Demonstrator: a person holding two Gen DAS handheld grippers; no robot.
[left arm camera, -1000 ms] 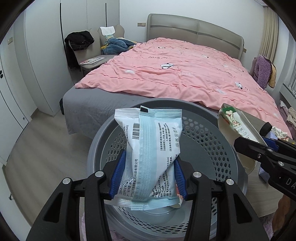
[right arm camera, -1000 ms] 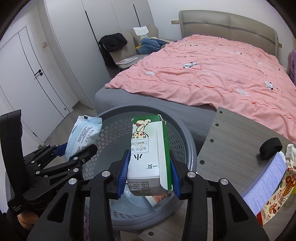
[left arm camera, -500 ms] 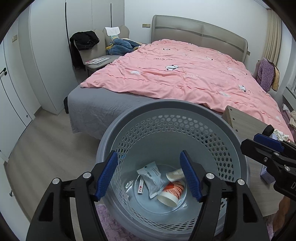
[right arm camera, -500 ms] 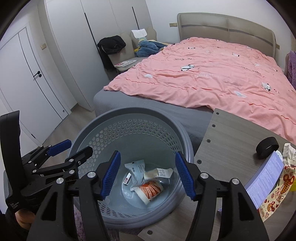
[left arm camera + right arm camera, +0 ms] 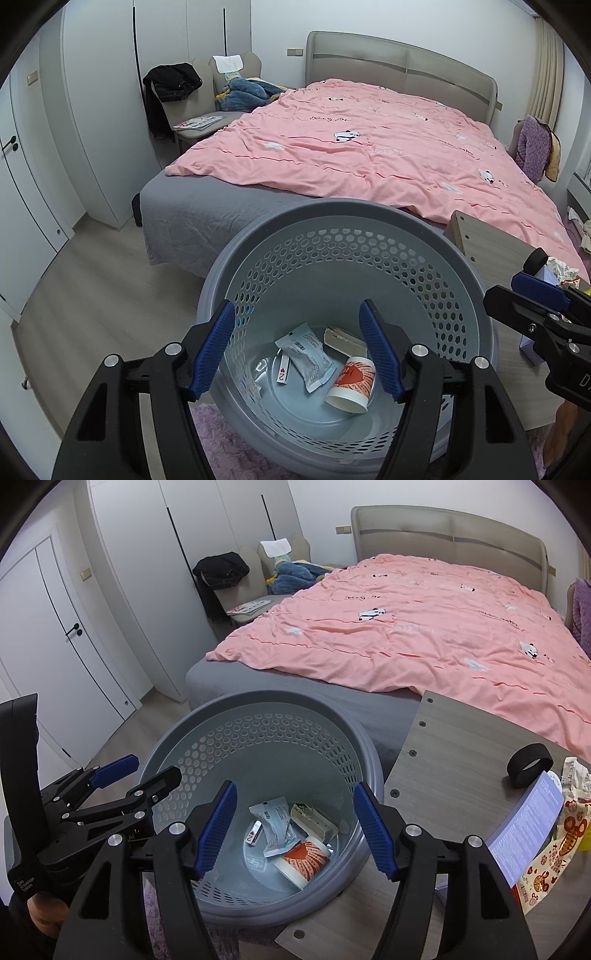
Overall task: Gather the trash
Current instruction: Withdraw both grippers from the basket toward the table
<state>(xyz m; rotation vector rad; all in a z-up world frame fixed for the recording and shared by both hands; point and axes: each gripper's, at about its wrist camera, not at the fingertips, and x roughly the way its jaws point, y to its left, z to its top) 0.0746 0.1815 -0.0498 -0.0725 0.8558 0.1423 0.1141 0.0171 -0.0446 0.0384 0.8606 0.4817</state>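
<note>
The bed with its pink quilt (image 5: 369, 155) is seen behind the grey perforated basket (image 5: 461, 280), which serves as the landmark throughout. A wood-grain table (image 5: 454, 760) is placed just beside the basket, on its right as viewed from the right wrist; a black ring (image 5: 530, 765) and a printed snack bag (image 5: 550, 867) are shown on it, and these are judged to be possible further trash.

On the basket floor the collected trash is shown: a pale-blue wipe packet (image 5: 306, 354) near the centre, a small carton (image 5: 314, 821) touching it on the far right side, a red-and-white paper cup (image 5: 351, 380) lying on its side at the near right, and a small card (image 5: 282, 371) just left of the packet.

The left gripper (image 5: 297, 350) is held above the basket's near rim with nothing between its blue pads; its jaws have just been opening. The right gripper (image 5: 295, 827) is likewise released and empty, its jaws also just opened.

All pieces are judged light. The packet is soft and slippery and would best be pinched across its middle; the carton and cup are thin-walled and crushable, so the flat sides of the carton and the rim region of the cup would be favoured.
</note>
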